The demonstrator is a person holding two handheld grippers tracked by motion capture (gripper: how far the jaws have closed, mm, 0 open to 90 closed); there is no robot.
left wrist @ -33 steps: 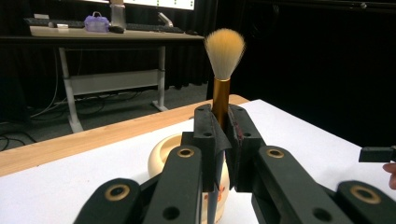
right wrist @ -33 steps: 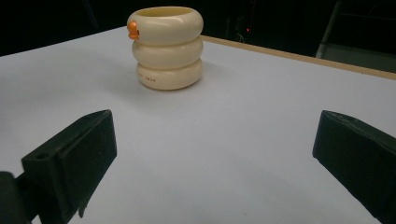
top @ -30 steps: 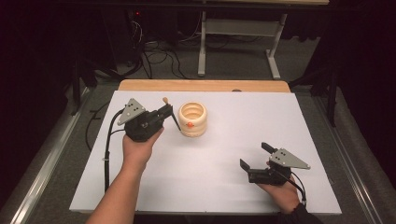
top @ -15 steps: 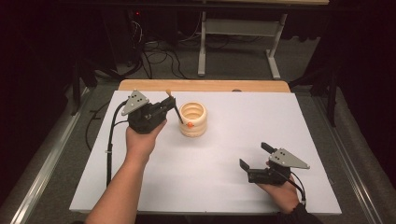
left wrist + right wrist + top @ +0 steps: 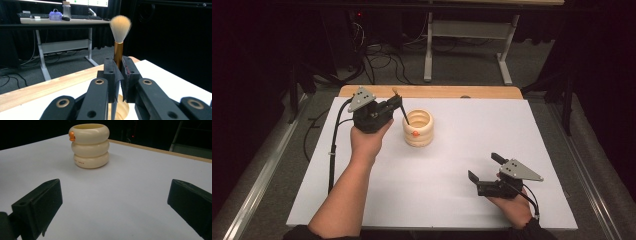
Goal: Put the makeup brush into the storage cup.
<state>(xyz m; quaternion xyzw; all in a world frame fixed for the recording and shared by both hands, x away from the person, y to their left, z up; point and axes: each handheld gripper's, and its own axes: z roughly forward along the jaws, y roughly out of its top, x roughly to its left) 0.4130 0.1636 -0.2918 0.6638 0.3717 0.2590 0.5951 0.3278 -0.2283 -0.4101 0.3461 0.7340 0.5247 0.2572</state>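
Resting nearest on the white table sheet [image 5: 452, 170], the right gripper [image 5: 484, 169] stands wide open, empty. Farther off, the left gripper [image 5: 396, 104] clamps a gold-handled, tan-bristled brush [image 5: 118, 53]; its lower end dips, hidden, into the cream ringed holder [image 5: 418, 128].

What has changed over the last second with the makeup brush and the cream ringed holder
The left gripper, clamped on the gold-handled makeup brush, has carried it toward the cream ringed holder; the handle's dark lower end now dips into its mouth. The holder, the white table sheet and the open right gripper stayed put.
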